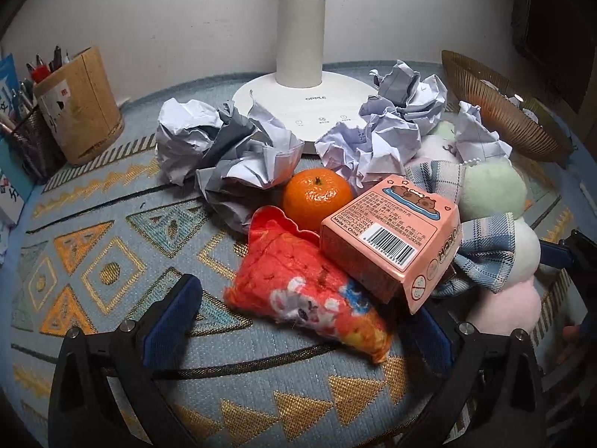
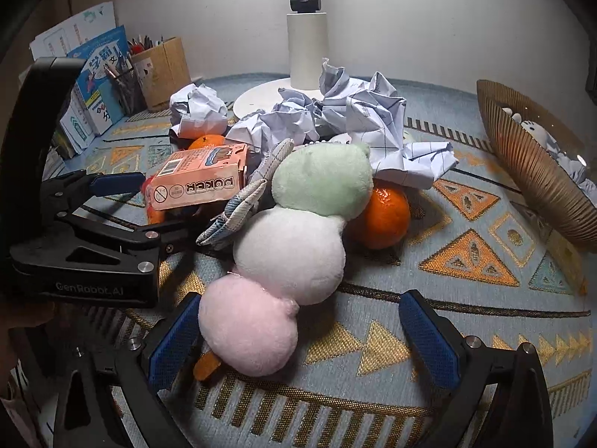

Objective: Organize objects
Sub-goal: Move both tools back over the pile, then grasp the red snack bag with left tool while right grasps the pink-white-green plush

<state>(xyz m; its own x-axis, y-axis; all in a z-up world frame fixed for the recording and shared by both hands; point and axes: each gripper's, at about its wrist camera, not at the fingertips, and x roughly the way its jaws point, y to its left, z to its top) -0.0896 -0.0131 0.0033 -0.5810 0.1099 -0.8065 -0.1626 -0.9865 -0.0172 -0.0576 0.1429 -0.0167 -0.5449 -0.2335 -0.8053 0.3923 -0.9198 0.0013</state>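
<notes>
Far left, a cardboard pen holder (image 1: 84, 106) with a rough tan wall stands beside a black mesh cup (image 1: 28, 142) of pens, both cut by the frame edge. The woven tablecloth (image 1: 93, 261) is blue-grey with gold and orange triangles. Crumpled white paper balls (image 1: 224, 145) heap in front of the smooth white lamp base (image 1: 309, 108). A glossy orange (image 1: 317, 198) sits behind a crinkly red snack packet (image 1: 298, 287), and a pink cardboard box (image 1: 388, 239) with a barcode leans on that packet. The left gripper (image 1: 302, 321) is spread wide, blue padded fingers (image 1: 175, 321) either side of the packet, right finger partly hidden under the box; contact not clear. Next, a fuzzy plush (image 2: 287, 250) of green, white and pink balls with a plaid bow lies on the cloth. The right gripper (image 2: 298, 339) is also wide apart and grips nothing; its left pad looks to be against the pink ball. A second orange (image 2: 384, 216) is half hidden behind the plush. Far right, a ribbed brown bowl (image 2: 530, 179) is tilted, cut off, contents hard to read.
</notes>
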